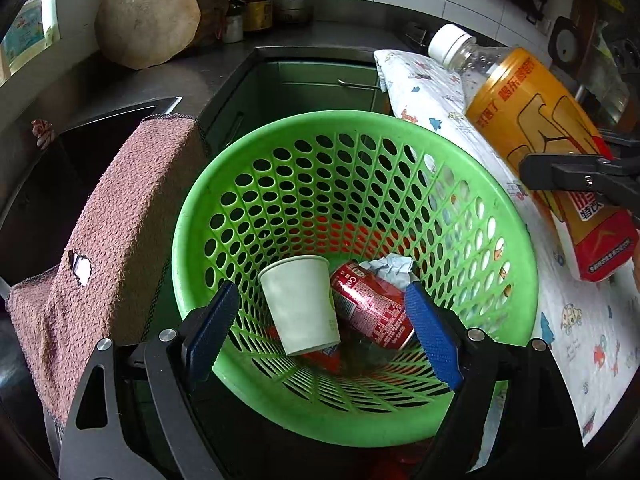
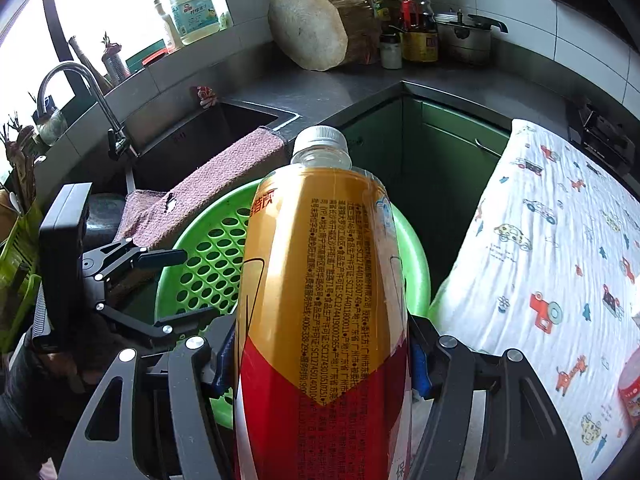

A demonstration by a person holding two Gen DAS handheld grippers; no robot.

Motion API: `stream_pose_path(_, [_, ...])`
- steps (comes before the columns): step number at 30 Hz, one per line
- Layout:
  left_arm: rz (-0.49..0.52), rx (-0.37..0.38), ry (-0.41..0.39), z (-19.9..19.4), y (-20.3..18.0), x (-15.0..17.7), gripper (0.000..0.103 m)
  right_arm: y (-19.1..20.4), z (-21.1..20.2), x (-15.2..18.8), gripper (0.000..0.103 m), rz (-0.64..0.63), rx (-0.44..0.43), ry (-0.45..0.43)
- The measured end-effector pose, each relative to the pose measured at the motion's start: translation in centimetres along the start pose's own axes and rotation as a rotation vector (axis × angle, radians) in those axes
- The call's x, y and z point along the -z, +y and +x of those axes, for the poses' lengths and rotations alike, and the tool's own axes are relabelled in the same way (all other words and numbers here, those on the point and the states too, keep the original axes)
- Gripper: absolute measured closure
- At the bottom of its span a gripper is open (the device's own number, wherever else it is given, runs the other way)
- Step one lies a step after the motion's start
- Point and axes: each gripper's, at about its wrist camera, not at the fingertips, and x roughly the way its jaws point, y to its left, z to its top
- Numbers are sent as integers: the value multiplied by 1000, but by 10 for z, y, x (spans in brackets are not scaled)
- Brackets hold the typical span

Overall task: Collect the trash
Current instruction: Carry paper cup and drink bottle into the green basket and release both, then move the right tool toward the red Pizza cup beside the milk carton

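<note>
Carrying the bottle (image 2: pixel 320 300) clamped low on its body in your right tongs (image 2: pixel 320 364), bring it cap-first over the green basket (image 1: pixel 400 128) before letting go; it hangs beside the rim on the cloth side. Your left tongs (image 1: pixel 324 336) gape wide and empty above the paper cup (image 1: pixel 300 304) and can (image 1: pixel 368 312) inside.

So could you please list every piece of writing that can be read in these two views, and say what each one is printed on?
"SC12744018300749" and "SC12744011800011": small print on the bottle held in the right claw.
"情饮": bottle label, near its red band.
"Co": start of a brand on the red can in the green basket; the rest is hidden.
The large characters on the bottle's front and the detergent jug label are too blurred to read.
</note>
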Motion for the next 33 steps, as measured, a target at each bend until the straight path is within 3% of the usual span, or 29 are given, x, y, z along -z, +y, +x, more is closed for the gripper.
stream_pose_path(6, [-46, -10, -30, -14, 12, 7, 13, 18, 31, -6, 39, -39, 10, 7])
stream_pose_path(9, [-61, -5, -33, -17, 16, 10, 13, 18, 36, -6, 27, -31, 3, -8])
stream_pose_path(17, [-56, -7, -31, -16, 14, 9, 12, 9, 13, 6, 22, -79, 51, -24])
stream_pose_path(24, [-32, 0, -41, -15, 2, -1, 10, -27, -23, 29, 16, -110, 151, -14])
stream_pose_path(33, [-5, 11, -40, -10, -18, -17, 8, -107, -73, 60, 14, -79, 329, 49])
